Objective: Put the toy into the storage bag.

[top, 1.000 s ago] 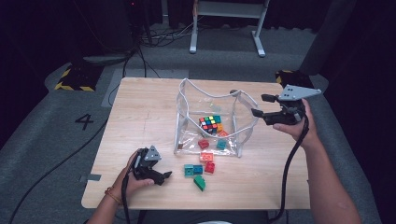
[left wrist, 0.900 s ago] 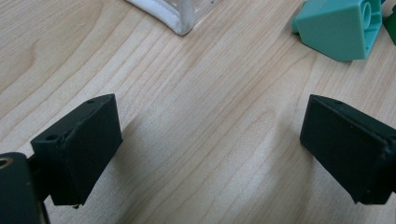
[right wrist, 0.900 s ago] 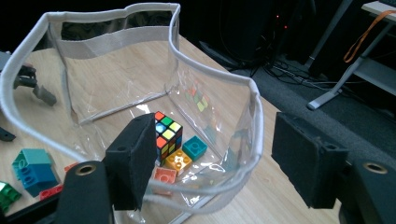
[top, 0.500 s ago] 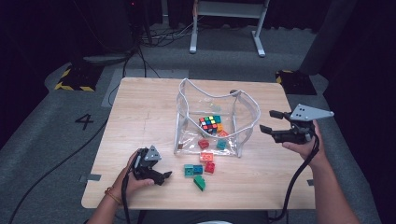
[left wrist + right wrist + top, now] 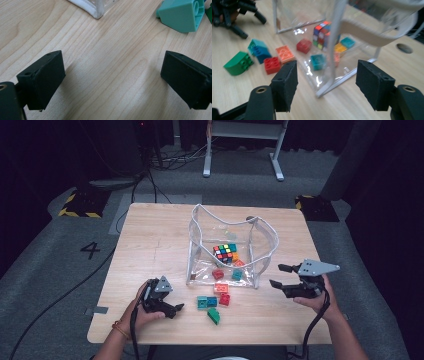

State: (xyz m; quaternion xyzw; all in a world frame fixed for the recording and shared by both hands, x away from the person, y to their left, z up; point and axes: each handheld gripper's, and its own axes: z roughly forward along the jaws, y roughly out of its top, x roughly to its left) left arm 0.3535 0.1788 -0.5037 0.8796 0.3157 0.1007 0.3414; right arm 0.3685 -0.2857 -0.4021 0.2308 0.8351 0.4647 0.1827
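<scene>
Two grippers, both spread and empty: right gripper (image 5: 281, 276) faces the bag (image 5: 200, 250) — light, floppy, slippery film; pinch its stiffer rim. Left gripper (image 5: 176, 309) rests on the table (image 5: 150, 235).

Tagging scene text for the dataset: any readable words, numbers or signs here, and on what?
"4": on the grey floor mat, left of the table.
No lettering readable on the clear bag, the puzzle cube or the bricks.
</scene>
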